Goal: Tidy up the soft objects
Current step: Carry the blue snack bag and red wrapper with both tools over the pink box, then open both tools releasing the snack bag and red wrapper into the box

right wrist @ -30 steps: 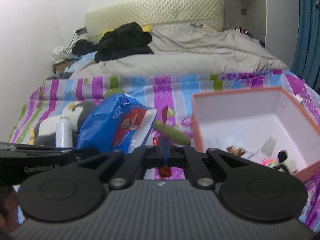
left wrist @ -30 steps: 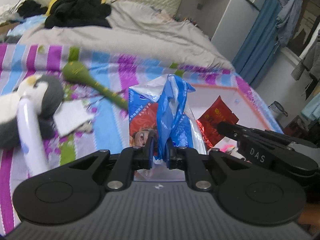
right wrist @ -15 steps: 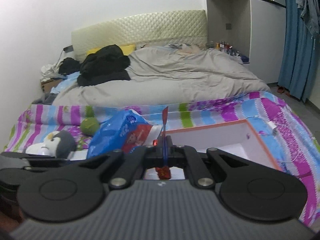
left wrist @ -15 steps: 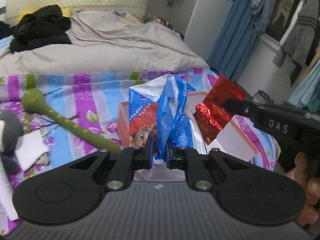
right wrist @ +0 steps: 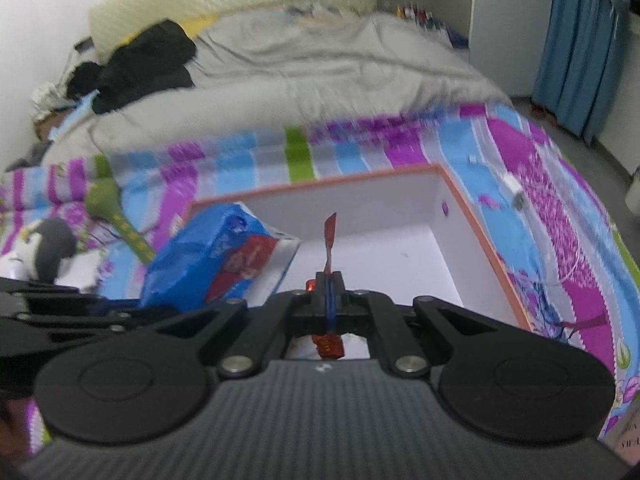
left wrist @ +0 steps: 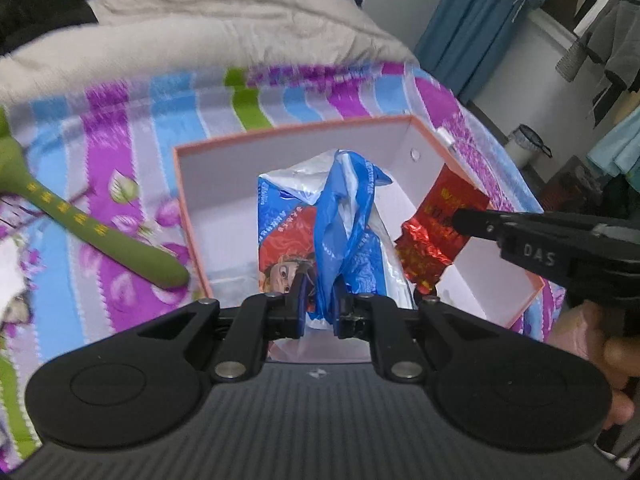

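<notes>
My left gripper (left wrist: 319, 303) is shut on a blue and white plastic pack (left wrist: 320, 232) with a red cartoon print, held over the orange-rimmed white box (left wrist: 182, 184). My right gripper (right wrist: 329, 294) is shut on a red foil packet (right wrist: 329, 232), seen edge-on above the same box (right wrist: 472, 216). In the left wrist view the red foil packet (left wrist: 436, 232) hangs from the right gripper (left wrist: 464, 216) at the box's right side. The blue pack (right wrist: 216, 256) shows in the right wrist view over the box's left wall.
The box sits on a striped purple, blue and green bedspread (left wrist: 132, 148). A green long-handled soft toy (left wrist: 80, 224) lies left of the box, and a grey penguin plush (right wrist: 48, 248) further left. A grey duvet (right wrist: 300, 76) and black clothes (right wrist: 148, 60) lie behind.
Both grippers have swung right from the plush toys to above the box, carrying the blue pack and the red packet. The left view now tilts down into the box.
</notes>
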